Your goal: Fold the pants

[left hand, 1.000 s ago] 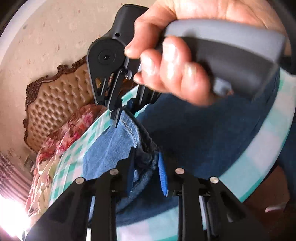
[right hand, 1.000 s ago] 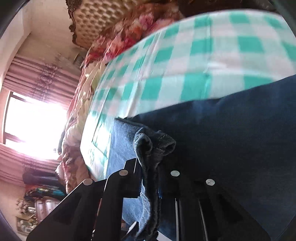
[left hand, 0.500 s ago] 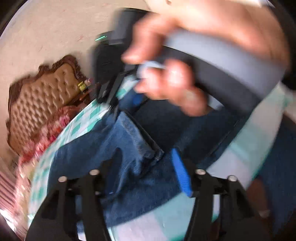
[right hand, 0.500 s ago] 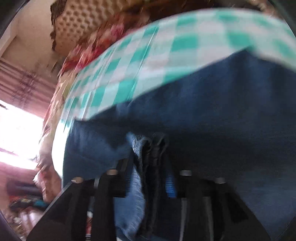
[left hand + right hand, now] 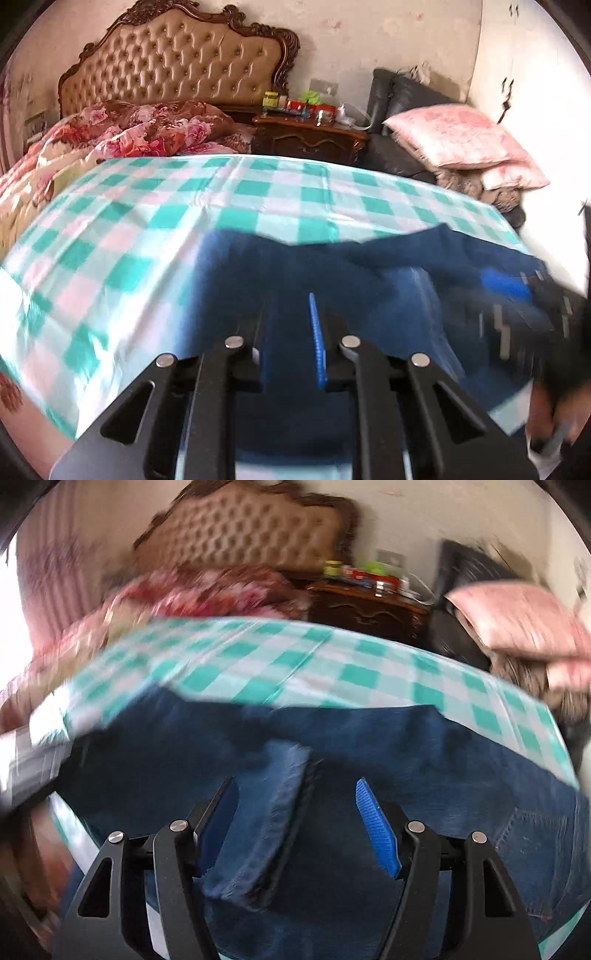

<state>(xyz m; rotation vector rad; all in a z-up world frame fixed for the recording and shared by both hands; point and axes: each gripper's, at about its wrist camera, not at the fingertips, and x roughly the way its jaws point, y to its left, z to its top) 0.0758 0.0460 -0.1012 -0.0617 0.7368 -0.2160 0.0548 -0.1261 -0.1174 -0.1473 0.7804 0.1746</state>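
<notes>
Pants: dark blue jeans (image 5: 332, 273) lie spread on the checked cloth (image 5: 155, 206), on its near part, away from the headboard (image 5: 177, 62); the view is blurred.
Hem: a folded edge of the jeans (image 5: 284, 812) lies between the right gripper's fingers, touching neither pad.
Left gripper (image 5: 288, 339): jaws are closing, a narrow gap left between them; nothing is pinched, with the jeans lying beneath.
Right gripper (image 5: 299, 819): jaws are opening, spread wide, blue pads clear of the denim on both sides.
Left-wrist view: the right gripper is a dark blur at the right edge over the jeans.
Cloth: green, white and pink checks, covering the surface in front of the headboard.
Quilt (image 5: 140, 125): floral, red and pink, bunched just below the headboard.
Nightstand (image 5: 310, 136): dark wood, right of the headboard, with small items on top.
Pillow (image 5: 458, 136): pink, further right of the headboard, on a dark seat.
</notes>
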